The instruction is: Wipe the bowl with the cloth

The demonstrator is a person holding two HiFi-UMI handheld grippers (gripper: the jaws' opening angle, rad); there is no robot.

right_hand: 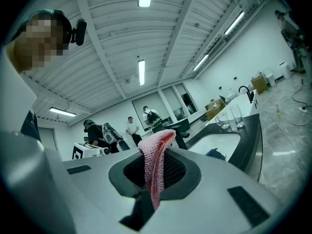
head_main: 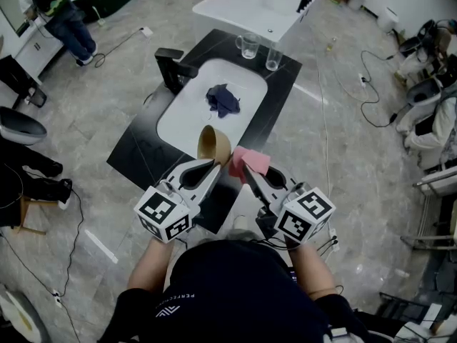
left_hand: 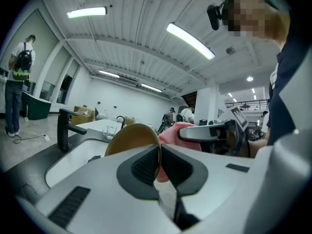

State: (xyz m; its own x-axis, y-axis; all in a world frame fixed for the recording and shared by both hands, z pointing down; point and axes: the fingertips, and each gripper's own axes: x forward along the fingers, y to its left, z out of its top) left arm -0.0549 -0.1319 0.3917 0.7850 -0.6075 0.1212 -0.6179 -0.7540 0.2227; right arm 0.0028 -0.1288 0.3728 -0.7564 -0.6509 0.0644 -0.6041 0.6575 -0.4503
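- The tan bowl hangs in the air over the near end of the white sink, tipped on its side with its hollow showing to the head view.
- The left gripper has the bowl by its rim. In the left gripper view its fingers are closed almost together, with the thin wall of the bowl pinched between the dark pads.
- The pink cloth is just to the right of the bowl, at about the same height. I cannot tell whether the two touch.
- The right gripper carries the cloth. In the right gripper view its fingers are clamped on a fold of the knitted cloth, which stands up past the tips and trails down between them.
- The two grippers point away from the person, side by side and angled toward each other at the tips.
- A crumpled dark blue rag lies in the sink.
- A black tap stands at the left rim of the sink, on the black desk.
- Two clear glasses stand at the far end of the desk.
- A white bathtub is beyond the desk, and another person stands on the floor at the far left.
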